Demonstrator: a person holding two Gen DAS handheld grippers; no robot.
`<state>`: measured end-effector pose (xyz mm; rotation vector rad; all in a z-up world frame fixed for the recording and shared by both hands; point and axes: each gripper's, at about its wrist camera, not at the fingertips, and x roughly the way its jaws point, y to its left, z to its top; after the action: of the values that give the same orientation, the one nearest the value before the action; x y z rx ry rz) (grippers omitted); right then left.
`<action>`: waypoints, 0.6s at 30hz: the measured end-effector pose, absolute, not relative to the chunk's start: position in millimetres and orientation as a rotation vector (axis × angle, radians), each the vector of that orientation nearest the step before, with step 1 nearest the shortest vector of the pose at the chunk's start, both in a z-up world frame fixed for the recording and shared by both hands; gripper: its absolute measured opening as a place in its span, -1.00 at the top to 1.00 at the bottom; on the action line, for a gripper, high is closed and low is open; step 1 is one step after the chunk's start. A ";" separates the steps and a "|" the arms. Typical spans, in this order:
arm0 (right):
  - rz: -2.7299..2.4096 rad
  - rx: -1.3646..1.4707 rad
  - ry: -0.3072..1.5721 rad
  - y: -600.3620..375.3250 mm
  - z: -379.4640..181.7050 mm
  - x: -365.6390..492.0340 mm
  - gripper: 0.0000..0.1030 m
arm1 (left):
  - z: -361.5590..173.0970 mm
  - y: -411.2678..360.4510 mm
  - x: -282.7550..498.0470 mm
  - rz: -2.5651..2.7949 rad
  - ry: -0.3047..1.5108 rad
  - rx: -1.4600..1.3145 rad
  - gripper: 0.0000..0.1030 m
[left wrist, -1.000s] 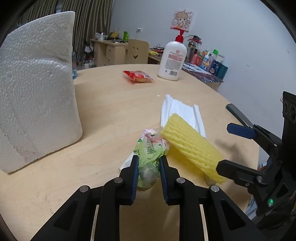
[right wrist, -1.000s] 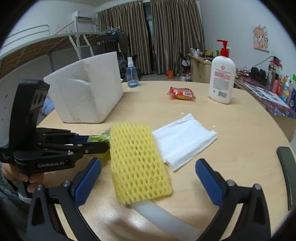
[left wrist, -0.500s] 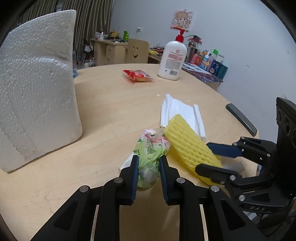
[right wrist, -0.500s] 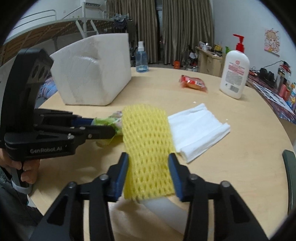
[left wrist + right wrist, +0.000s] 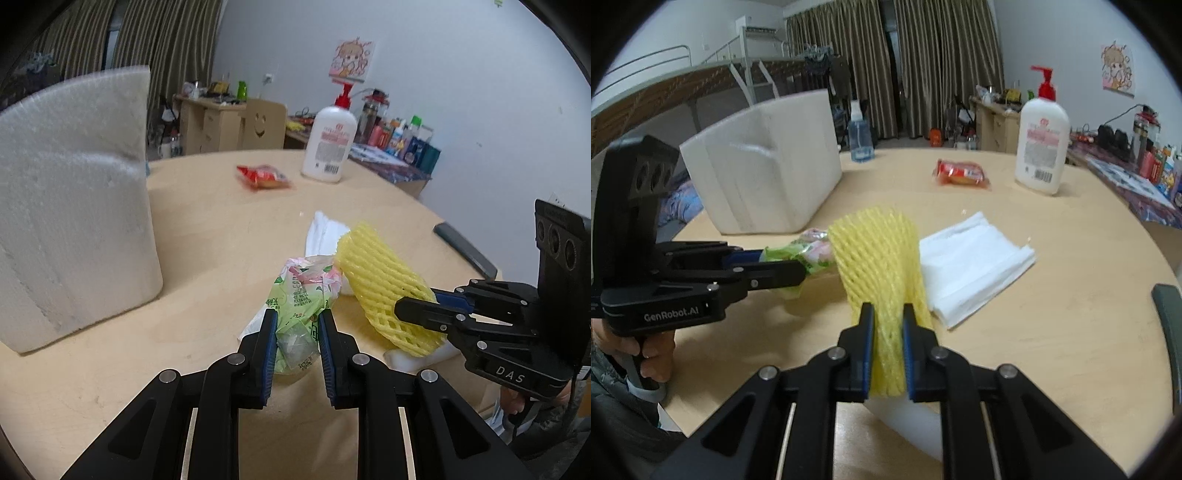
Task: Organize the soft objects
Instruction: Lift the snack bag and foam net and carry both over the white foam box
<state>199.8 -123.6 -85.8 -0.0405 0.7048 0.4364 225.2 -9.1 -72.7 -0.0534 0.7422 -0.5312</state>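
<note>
Right wrist view shows your right tool (image 5: 888,347) has just been closing onto the yellow foam net (image 5: 877,258) on the bench (image 5: 1071,295), ready to lift, while your left tool (image 5: 295,332) grips the green bag (image 5: 301,295).

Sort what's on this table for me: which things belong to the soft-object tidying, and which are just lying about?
In the job:
- yellow foam mesh sleeve, pinched in the right hand-held gripper
- crumpled green plastic packet, pinched in the left hand-held gripper
- folded white cloth
- white foam box

Lying about:
- white pump bottle with red top
- red snack packet
- clear spray bottle
</note>
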 end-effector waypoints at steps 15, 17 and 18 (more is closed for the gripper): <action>0.447 -0.009 0.566 -131.2 -51.5 182.5 0.67 | -34.9 -2.8 195.9 -0.495 0.610 -0.030 0.55; 0.449 -0.008 0.555 -132.4 -48.5 180.1 0.67 | -31.1 -1.4 192.4 -0.489 0.597 -0.028 0.55; 0.450 -0.006 0.549 -133.2 -46.9 178.9 0.67 | -29.2 -0.1 190.0 -0.486 0.591 -0.027 0.55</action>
<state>178.9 -133.2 -46.9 -0.0064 0.5488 0.4503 190.0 -0.1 -29.2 -0.0272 0.5912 -0.4856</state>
